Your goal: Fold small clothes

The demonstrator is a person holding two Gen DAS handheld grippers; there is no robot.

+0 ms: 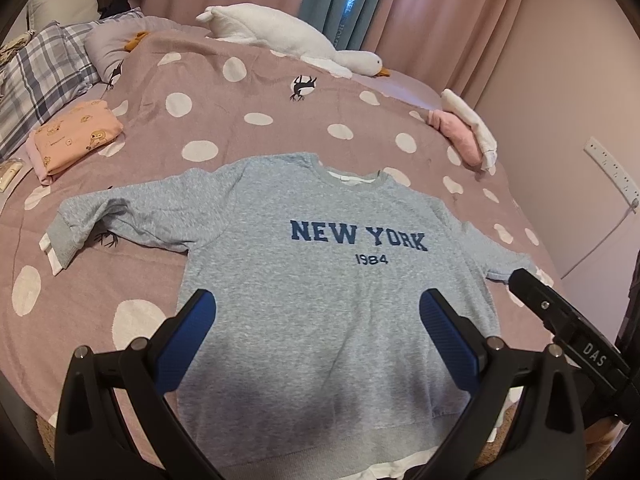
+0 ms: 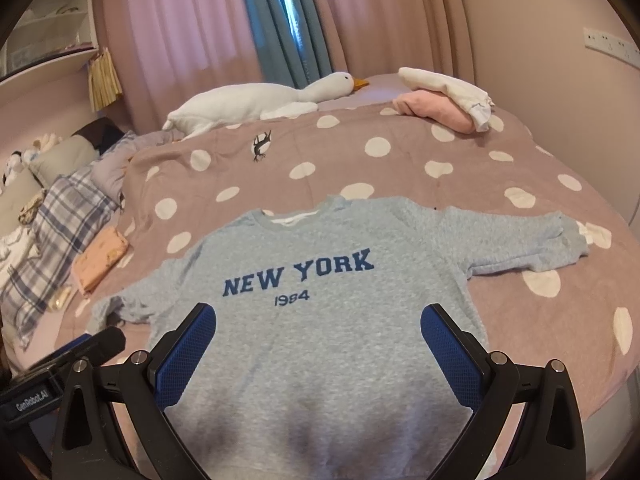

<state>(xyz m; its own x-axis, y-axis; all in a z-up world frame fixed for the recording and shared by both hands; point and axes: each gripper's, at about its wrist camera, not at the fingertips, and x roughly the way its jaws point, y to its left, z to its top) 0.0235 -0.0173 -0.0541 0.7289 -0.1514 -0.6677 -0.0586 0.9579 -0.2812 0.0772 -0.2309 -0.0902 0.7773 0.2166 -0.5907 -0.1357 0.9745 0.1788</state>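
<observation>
1. The left gripper (image 1: 318, 312) is seen wide apart at the bottom of its view, nothing held; likewise the right gripper (image 2: 318, 326).
2. A grey sweatshirt (image 1: 320, 280) is spread flat, front up, mid-frame on the dotted bedspread (image 1: 260, 92).
3. Folded peach clothes (image 1: 72, 136) are seen at left.
4. A plush goose (image 1: 288, 36) is laid at the top.

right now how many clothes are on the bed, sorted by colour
grey: 1, the sweatshirt lying flat
peach: 1, the folded printed piece
pink: 1, the bundle at the far edge
white: 1, the piece on top of the pink bundle
total: 4
</observation>
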